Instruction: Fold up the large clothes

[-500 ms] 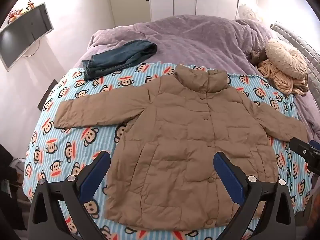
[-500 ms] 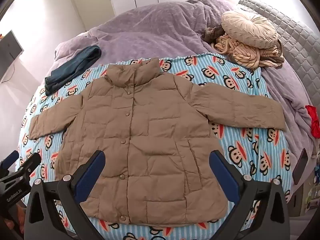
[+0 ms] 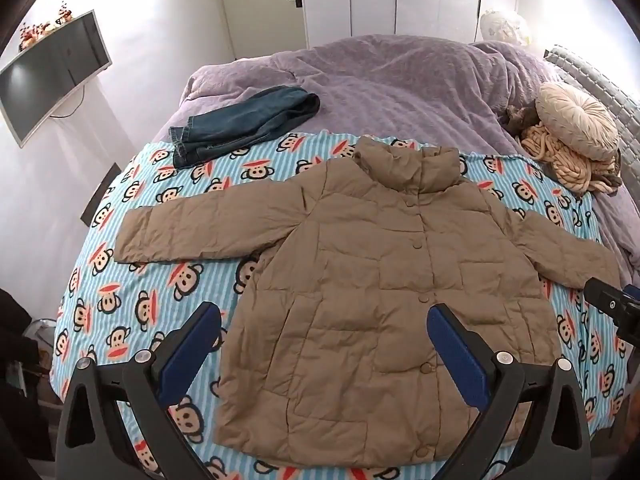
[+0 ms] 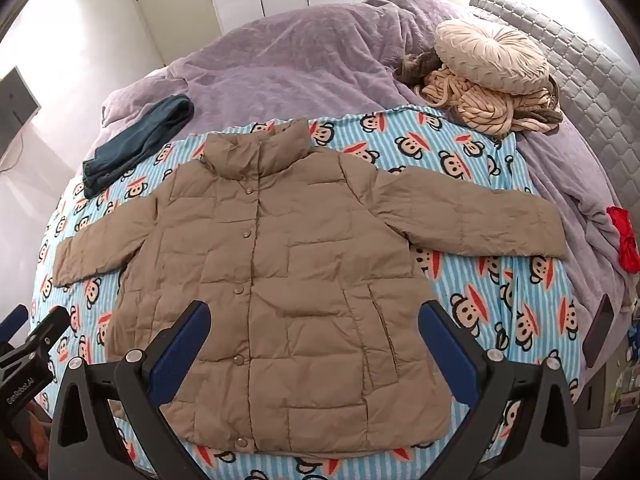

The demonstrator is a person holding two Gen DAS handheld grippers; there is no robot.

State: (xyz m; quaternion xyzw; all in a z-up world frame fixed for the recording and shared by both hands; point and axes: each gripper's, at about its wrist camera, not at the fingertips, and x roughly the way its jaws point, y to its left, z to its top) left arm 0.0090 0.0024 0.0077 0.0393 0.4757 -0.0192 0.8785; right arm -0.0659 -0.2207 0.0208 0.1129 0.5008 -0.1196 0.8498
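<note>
A tan puffer jacket (image 3: 360, 280) lies flat, front up and buttoned, with both sleeves spread out on a blue striped monkey-print blanket (image 3: 132, 312). It also shows in the right wrist view (image 4: 304, 280). My left gripper (image 3: 320, 348) is open and empty, held above the jacket's lower hem. My right gripper (image 4: 316, 344) is open and empty, also above the lower part of the jacket. The right gripper's tip shows at the right edge of the left wrist view (image 3: 612, 308).
Folded blue jeans (image 3: 244, 124) lie at the blanket's far left. A purple duvet (image 3: 400, 80) covers the bed behind. A beige round cushion (image 4: 492, 56) sits on a knitted throw at the far right. A red cloth (image 4: 624, 240) and a phone (image 4: 598, 330) lie at the right edge.
Both grippers have shifted only slightly; the jacket lies as before.
</note>
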